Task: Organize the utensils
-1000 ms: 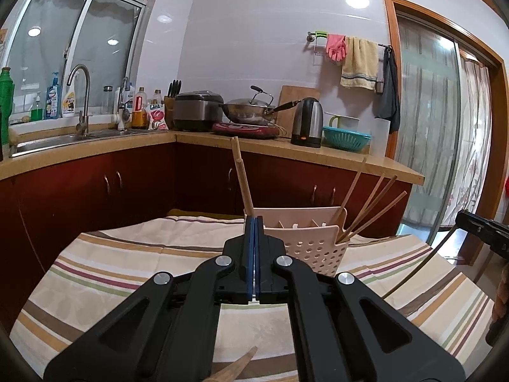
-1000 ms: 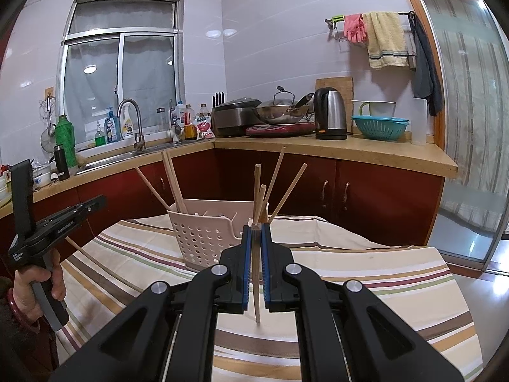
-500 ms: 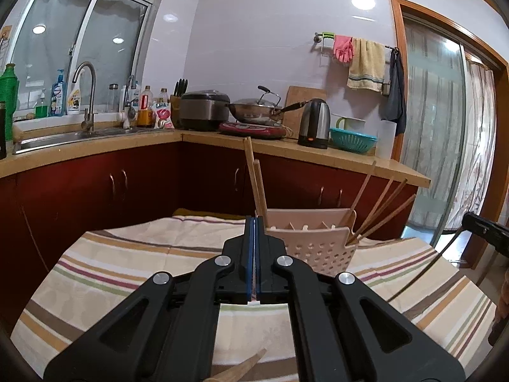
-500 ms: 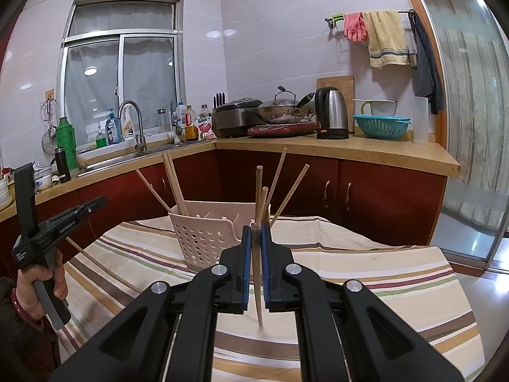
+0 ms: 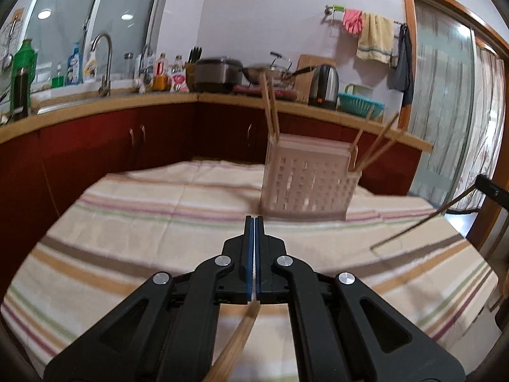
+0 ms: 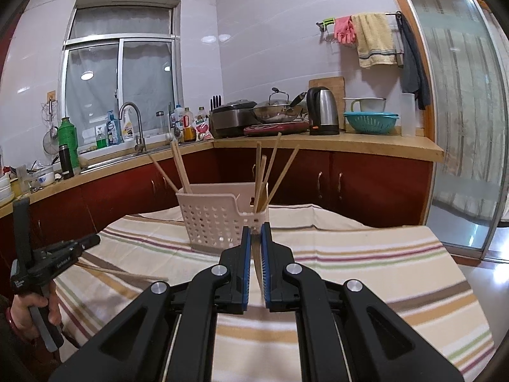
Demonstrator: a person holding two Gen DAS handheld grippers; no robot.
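A pale pink perforated utensil basket (image 5: 305, 181) (image 6: 219, 219) stands on the striped tablecloth (image 5: 159, 222) with several wooden chopsticks upright in it. My left gripper (image 5: 254, 222) is shut on a wooden chopstick (image 5: 238, 340) that hangs down below the jaws, short of the basket. My right gripper (image 6: 256, 232) is shut on another chopstick (image 6: 259, 273), held just in front of the basket's right compartment. In the left wrist view the right gripper (image 5: 491, 191) and its chopstick (image 5: 410, 227) show at the right. In the right wrist view the left gripper (image 6: 63, 254) shows at the left.
Behind the table runs a wooden counter (image 6: 350, 143) over red cabinets, with a sink tap (image 6: 133, 127), bottles, rice cooker, wok, kettle (image 6: 321, 114) and teal colander (image 6: 370, 122). A glass door (image 6: 461, 127) stands to the right.
The left gripper has dropped lower and swung left, so the basket sits higher and to the right. The right gripper has moved closer to the basket with its chopstick.
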